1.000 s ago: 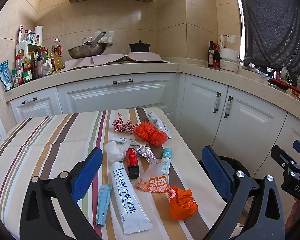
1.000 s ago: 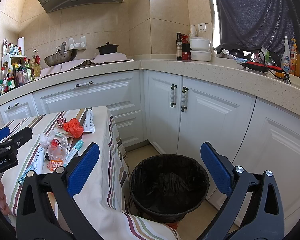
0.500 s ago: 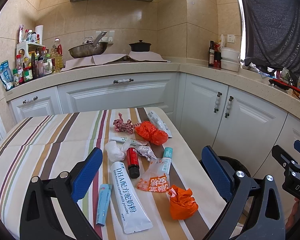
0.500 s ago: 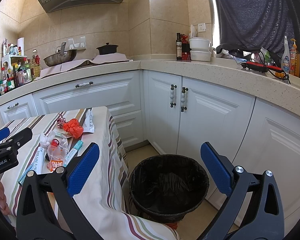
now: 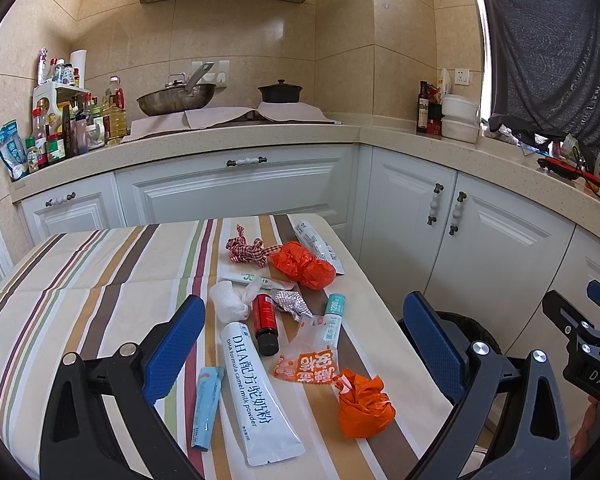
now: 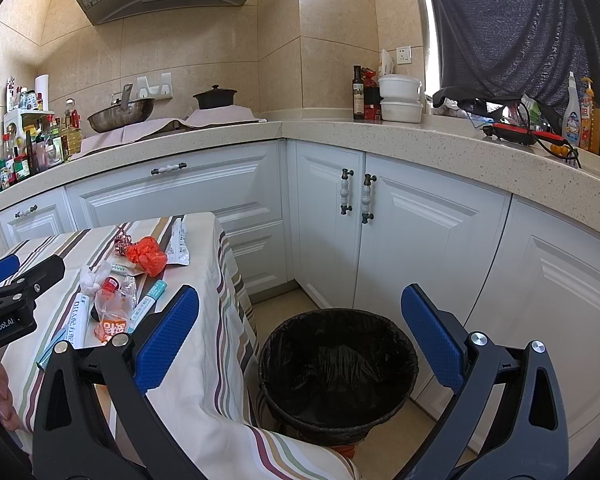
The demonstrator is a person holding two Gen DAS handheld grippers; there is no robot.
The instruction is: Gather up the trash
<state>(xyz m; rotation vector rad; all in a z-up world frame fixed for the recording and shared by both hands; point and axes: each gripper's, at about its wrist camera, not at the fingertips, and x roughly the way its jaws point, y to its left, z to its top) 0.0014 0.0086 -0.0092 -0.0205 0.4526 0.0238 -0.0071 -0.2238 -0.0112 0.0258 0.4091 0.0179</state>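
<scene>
Trash lies uncollected on the striped table (image 5: 100,280): a white milk-powder sachet (image 5: 256,392), red bottle (image 5: 266,322), orange printed wrapper (image 5: 308,364), two crumpled orange bags (image 5: 364,406) and other scraps. The black-lined bin (image 6: 336,368) stands on the floor just beside the table's edge and looks empty, so the task appears barely begun. Left gripper (image 5: 300,348) hangs spread above the trash, holding nothing; right gripper (image 6: 300,340) hangs spread above the bin, likewise bare. Nothing blocks the path from table to bin.
</scene>
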